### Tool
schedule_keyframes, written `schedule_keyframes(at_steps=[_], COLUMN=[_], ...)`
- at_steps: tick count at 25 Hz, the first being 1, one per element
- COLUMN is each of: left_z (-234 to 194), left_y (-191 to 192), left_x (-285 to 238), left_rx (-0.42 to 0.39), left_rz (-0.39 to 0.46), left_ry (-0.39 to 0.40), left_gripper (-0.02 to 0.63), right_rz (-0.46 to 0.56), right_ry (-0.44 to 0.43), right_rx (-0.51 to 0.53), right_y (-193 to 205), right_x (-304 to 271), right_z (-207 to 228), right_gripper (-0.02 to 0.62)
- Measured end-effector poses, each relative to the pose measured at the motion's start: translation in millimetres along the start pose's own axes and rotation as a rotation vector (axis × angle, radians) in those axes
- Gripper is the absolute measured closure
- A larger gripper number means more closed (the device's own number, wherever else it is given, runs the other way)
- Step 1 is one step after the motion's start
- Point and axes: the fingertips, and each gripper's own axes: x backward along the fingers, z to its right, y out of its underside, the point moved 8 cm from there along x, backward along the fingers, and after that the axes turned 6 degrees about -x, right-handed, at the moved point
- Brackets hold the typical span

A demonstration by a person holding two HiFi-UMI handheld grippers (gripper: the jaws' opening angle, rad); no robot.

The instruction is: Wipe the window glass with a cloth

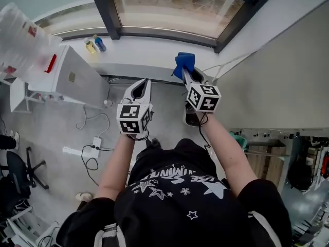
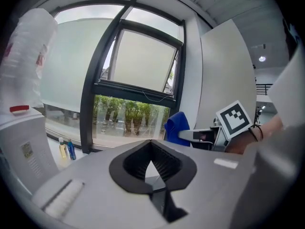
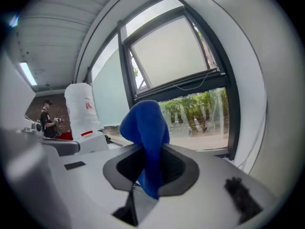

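A blue cloth (image 1: 184, 63) is pinched in my right gripper (image 1: 185, 72), which is shut on it and held up just short of the white windowsill (image 1: 154, 53). In the right gripper view the cloth (image 3: 145, 123) stands up out of the jaws of the right gripper (image 3: 150, 149), in front of the window glass (image 3: 171, 51). My left gripper (image 1: 142, 85) hangs lower and to the left, shut with nothing in it. In the left gripper view the left gripper (image 2: 151, 144) points at the dark-framed window glass (image 2: 143, 61), and the cloth (image 2: 177, 125) shows to its right.
A yellow bottle (image 1: 90, 46) and a blue bottle (image 1: 99, 43) stand on the sill at the left. A white cabinet (image 1: 77, 78) with a plastic-wrapped object (image 1: 23, 40) on it stands to the left. A grey wall (image 1: 277, 71) closes the right side. Cables lie on the floor (image 1: 92, 138).
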Motion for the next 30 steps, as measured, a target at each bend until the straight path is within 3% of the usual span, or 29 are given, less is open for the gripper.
schedule_keyframes(at_steps=[5, 11, 18, 30], left_z=[31.3, 91.5, 174.4, 279.3], left_y=[-25.7, -43.9, -44.9, -13.3], left_x=[9.1, 12.4, 23.5, 79.2], left_rx=[-0.044, -0.068, -0.084, -0.085], left_rz=[0.035, 0.094, 0.13, 0.105], left_ry=[-0.027, -0.065, -0.117, -0.21], left_gripper=[0.598, 0.597, 0.597, 0.597], right_rz=[0.006, 0.025, -0.006, 0.005], right_ry=[-0.096, -0.152, -0.2, -0.34], right_rx=[0.031, 0.031, 0.066, 0.079], right_y=[-13.7, -20.8, -11.4, 5.5], right_x=[37.0, 106.6, 177.7, 280.7], right_z=[-2.2, 18.4, 64.5, 86.2], right_gripper=[0.518, 0.518, 0.518, 0.52])
